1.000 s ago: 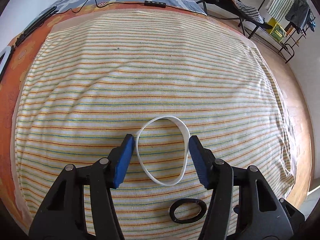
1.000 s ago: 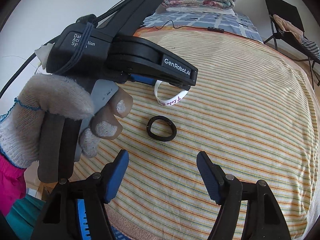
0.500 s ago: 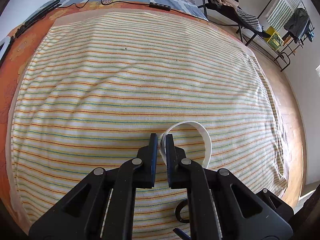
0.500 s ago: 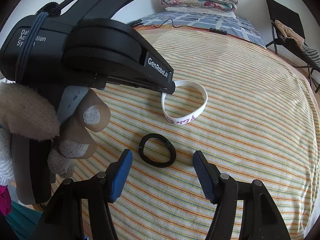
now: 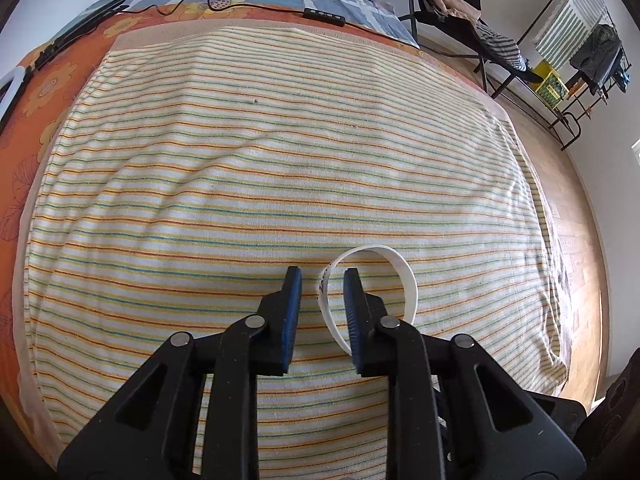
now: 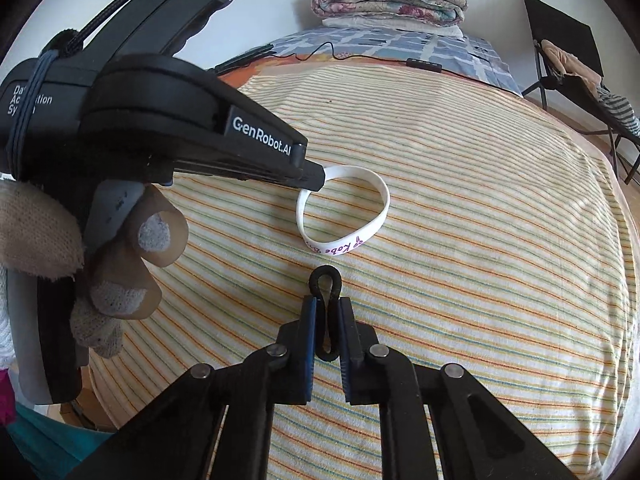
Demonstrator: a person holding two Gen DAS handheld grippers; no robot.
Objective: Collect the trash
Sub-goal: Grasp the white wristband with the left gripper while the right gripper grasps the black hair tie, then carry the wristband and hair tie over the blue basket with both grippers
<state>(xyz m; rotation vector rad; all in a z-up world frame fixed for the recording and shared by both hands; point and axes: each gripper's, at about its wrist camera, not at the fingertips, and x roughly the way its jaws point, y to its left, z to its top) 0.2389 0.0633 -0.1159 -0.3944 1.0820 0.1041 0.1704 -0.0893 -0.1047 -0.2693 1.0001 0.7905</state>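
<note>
Black band (image 6: 325,280) pinched in right gripper (image 6: 327,306); left gripper (image 5: 321,280) opening around white wristband (image 5: 408,280).

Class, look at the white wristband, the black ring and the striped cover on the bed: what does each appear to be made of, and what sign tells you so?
White wristband: probably silicone, smooth and matte; it stands in a springy loop and carries printed lettering.
Black ring: seemingly an elastic fabric hair tie, dull; it is squashed flat inside the shut right gripper.
Striped cover: woven cloth, likely cotton or terry; soft folds and slightly fuzzy stripes.
</note>
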